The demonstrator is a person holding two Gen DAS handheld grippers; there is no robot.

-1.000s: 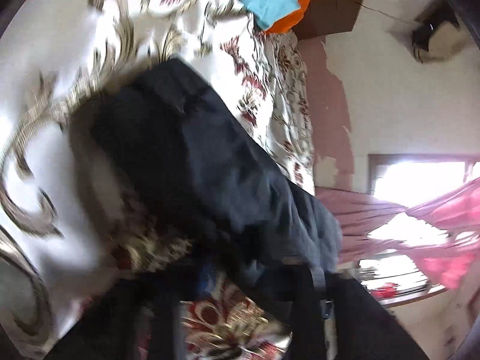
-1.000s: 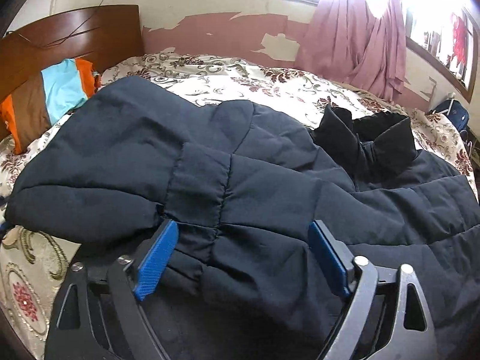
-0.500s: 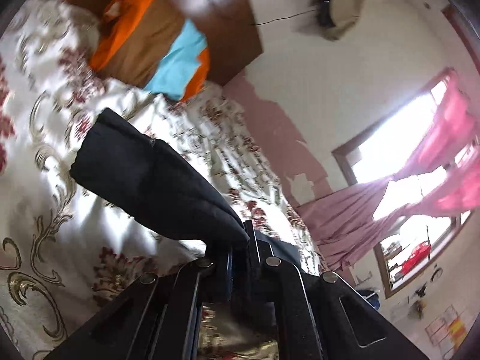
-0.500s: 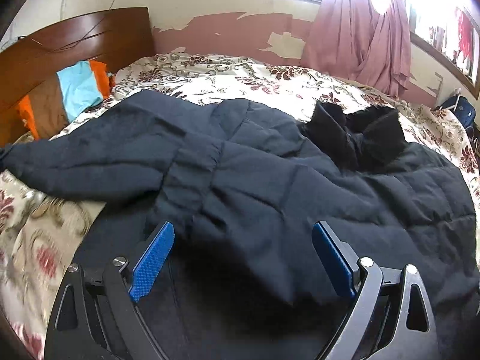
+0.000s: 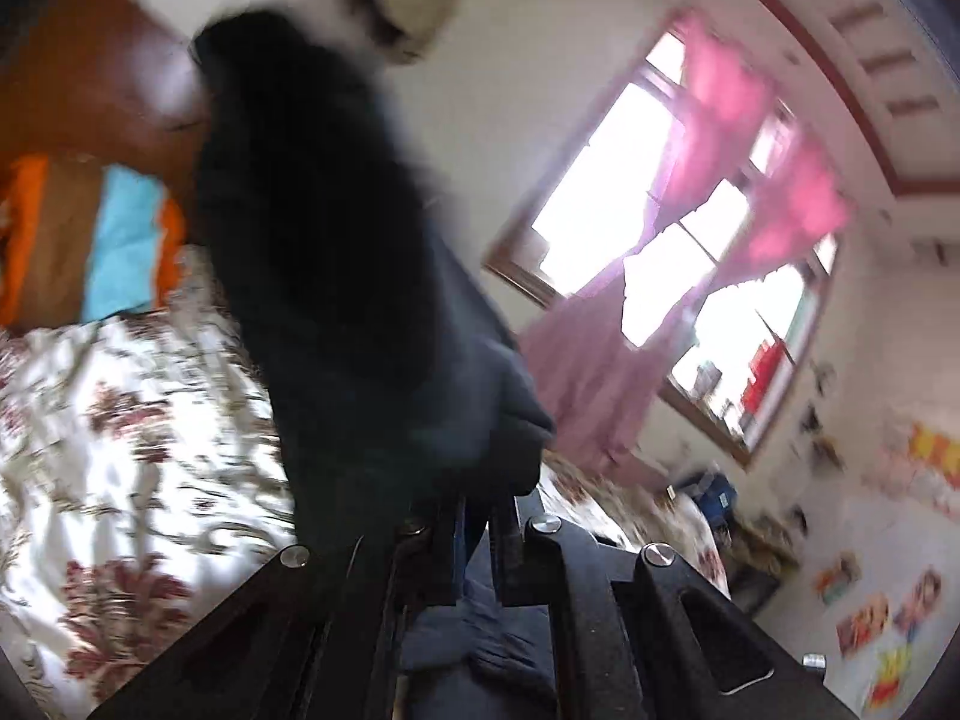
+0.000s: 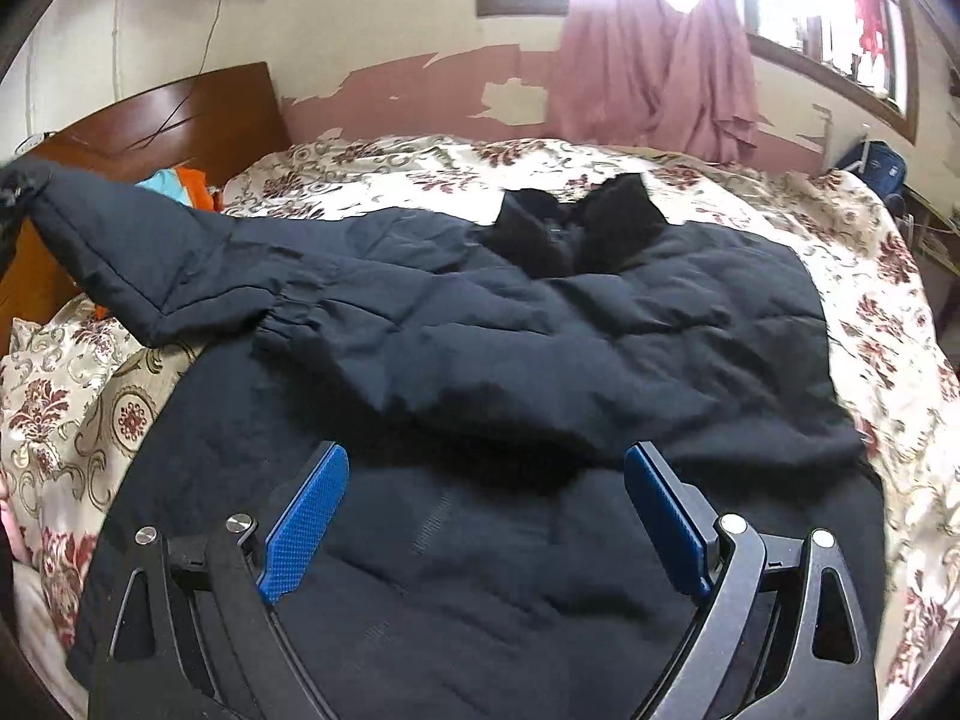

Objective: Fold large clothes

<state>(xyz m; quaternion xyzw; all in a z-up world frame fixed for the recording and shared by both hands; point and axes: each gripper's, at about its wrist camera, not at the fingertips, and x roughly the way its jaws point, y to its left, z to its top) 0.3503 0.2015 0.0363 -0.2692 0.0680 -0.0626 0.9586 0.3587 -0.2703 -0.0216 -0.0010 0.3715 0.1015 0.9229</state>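
A large dark navy padded jacket lies spread on the bed, collar at the far side. Its left sleeve is lifted off the bed toward the headboard. My left gripper is shut on that sleeve, which stands up blurred in front of the left wrist camera. My right gripper is open and empty, hovering just above the jacket's near part, its blue pads wide apart.
The bed has a floral cream and maroon cover. A wooden headboard and an orange, brown and blue pillow are at the left. A window with pink curtains is behind the bed. A blue bag sits far right.
My left gripper has lifted the sleeve up off the bed and swung upward, tilting toward the wall and window. My right gripper has pulled back and risen a little, staying open.
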